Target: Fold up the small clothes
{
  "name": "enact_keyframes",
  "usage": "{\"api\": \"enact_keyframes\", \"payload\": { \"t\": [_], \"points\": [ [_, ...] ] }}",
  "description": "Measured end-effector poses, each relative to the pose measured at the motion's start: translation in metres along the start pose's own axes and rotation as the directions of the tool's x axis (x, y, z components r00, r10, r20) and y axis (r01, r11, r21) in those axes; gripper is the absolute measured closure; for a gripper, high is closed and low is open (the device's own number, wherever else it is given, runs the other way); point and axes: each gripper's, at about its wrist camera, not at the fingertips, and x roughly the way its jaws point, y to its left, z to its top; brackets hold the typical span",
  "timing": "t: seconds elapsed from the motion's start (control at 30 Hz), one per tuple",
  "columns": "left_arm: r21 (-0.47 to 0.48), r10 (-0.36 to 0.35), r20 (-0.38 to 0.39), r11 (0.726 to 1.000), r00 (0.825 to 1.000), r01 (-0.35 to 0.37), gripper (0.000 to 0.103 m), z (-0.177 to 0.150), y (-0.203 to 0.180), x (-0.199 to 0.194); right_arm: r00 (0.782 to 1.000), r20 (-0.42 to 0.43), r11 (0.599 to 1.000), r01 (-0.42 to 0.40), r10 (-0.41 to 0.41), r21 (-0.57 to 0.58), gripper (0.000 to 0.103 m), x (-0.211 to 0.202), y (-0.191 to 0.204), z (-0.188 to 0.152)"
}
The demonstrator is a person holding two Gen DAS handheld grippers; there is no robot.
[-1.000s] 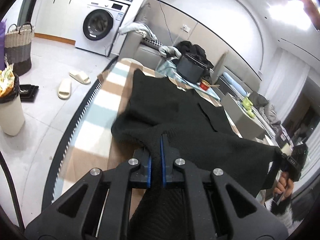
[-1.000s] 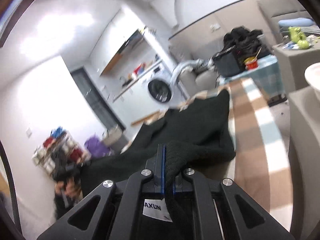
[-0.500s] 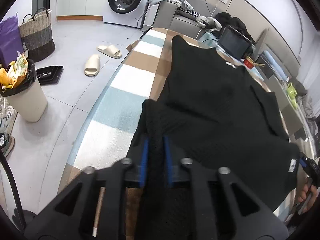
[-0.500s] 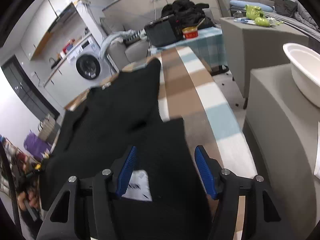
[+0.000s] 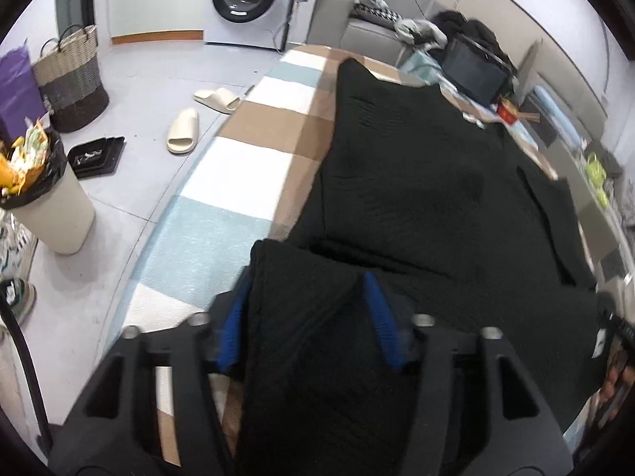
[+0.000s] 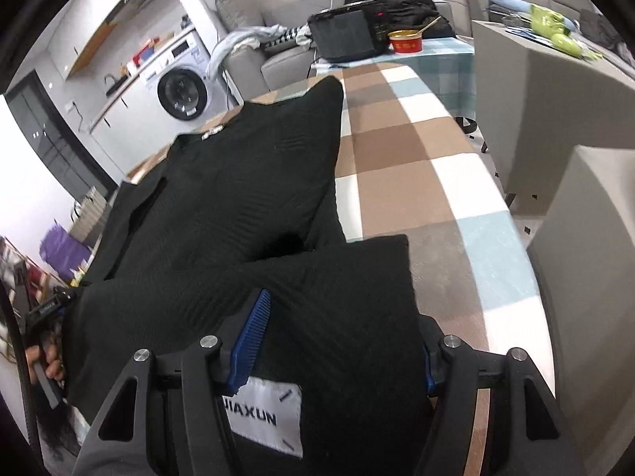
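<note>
Both grippers released

The left gripper (image 5: 305, 317) sat at the frame's lower centre, jaws just opened, blue pads (image 5: 234, 317) apart. The right gripper (image 6: 341, 341), also lower centre, had spread wider, tilted downward

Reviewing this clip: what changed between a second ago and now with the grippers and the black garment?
Both grippers let go: the left gripper and right gripper, earlier clamped on the black garment's near edge and holding it up, lowered it onto the checked cloth. Their jaws have just been opening, fabric lying loose between them. The garment's far end stayed flat.
</note>
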Motion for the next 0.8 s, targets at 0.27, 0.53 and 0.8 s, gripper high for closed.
{"api": "enact_keyframes", "payload": {
  "t": [0.27,0.53,0.8],
  "points": [
    [0.089,-0.032,0.012,0.996,0.999,0.030,0.085,-0.008,-0.013,-0.001,0.999,-0.019,0.996,0.034,-0.036,-0.087,0.072,0.004,0.011,-0.005],
    [0.116,-0.046,0.003,0.992,0.999,0.046,0.085,-0.038,-0.014,-0.028,1.000,-0.025,0.997,0.014,-0.016,-0.080,0.074,-0.011,0.007,-0.024],
    [0.100,-0.041,0.013,0.994,0.999,0.040,0.079,-0.074,0.000,-0.061,1.000,-0.022,0.998,0.000,-0.002,-0.066,0.065,-0.036,-0.005,-0.053]
  ]
}}
